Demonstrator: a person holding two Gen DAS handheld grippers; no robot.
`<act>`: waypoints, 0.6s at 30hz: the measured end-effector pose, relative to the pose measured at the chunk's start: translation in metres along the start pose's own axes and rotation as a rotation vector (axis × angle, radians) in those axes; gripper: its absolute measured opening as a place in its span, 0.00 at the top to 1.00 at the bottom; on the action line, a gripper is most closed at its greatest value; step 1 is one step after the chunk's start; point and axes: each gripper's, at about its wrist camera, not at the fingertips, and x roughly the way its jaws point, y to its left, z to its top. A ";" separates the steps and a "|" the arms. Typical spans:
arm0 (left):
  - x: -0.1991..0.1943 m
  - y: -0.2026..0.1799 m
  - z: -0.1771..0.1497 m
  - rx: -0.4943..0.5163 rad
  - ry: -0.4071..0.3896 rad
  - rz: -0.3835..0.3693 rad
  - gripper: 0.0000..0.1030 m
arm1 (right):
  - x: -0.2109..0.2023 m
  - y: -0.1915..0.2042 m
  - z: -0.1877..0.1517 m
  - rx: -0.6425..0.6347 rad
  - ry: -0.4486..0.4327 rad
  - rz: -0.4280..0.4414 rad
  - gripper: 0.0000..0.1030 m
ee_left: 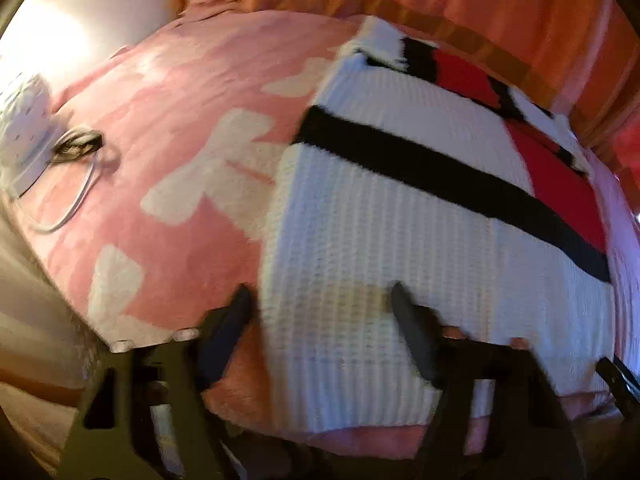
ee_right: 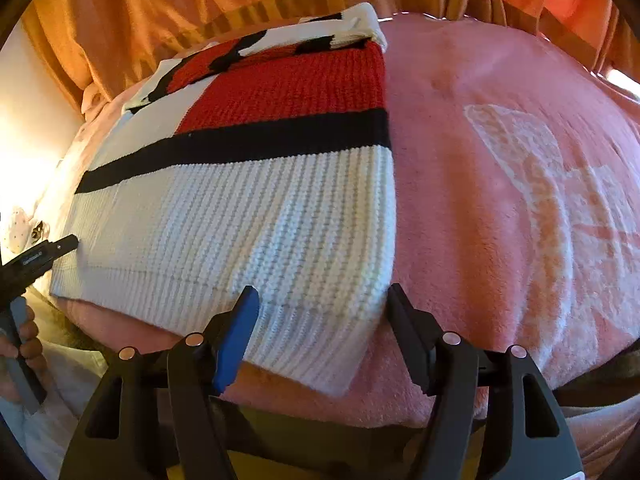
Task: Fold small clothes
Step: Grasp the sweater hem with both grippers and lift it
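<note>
knitted sweater (ee_right: pixel 240 216) lies mid-frame on pink blanket (ee_right: pixel 500 200); right hand-held gripper (ee_right: pixel 320 300) gapes over its hem, left hand-held gripper (ee_left: pixel 320 300) seemingly likewise, blurred

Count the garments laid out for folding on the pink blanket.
1: a white knit sweater with a black stripe and red block, lying flat on the pink blanket, its near hem between both grippers' fingers. Others may lie outside the views.

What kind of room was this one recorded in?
Most likely a bedroom: the knit sweater lies on a pink fleece blanket spread over what looks like a bed, with orange curtains hanging close behind.
</note>
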 end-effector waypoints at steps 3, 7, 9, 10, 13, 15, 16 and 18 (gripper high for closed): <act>-0.002 -0.009 0.001 0.032 0.006 -0.020 0.82 | 0.000 -0.001 0.002 0.014 -0.012 0.021 0.86; -0.015 -0.012 0.006 0.023 -0.006 -0.061 0.89 | -0.010 -0.009 0.008 0.081 -0.035 0.109 0.90; -0.035 -0.010 0.004 0.019 -0.038 -0.086 0.90 | -0.031 -0.011 0.010 0.092 -0.081 0.141 0.91; -0.042 -0.009 0.003 0.017 -0.045 -0.094 0.90 | -0.041 -0.012 0.009 0.094 -0.097 0.148 0.91; -0.069 -0.003 -0.005 0.024 -0.062 -0.124 0.93 | -0.070 -0.013 0.004 0.080 -0.141 0.147 0.92; -0.085 -0.001 -0.011 0.033 -0.054 -0.148 0.93 | -0.087 -0.016 -0.002 0.078 -0.152 0.143 0.92; -0.091 -0.002 -0.016 0.042 -0.051 -0.149 0.93 | -0.094 -0.019 -0.006 0.077 -0.150 0.140 0.92; -0.104 -0.005 -0.028 0.064 -0.041 -0.152 0.93 | -0.108 -0.024 -0.019 0.080 -0.142 0.130 0.92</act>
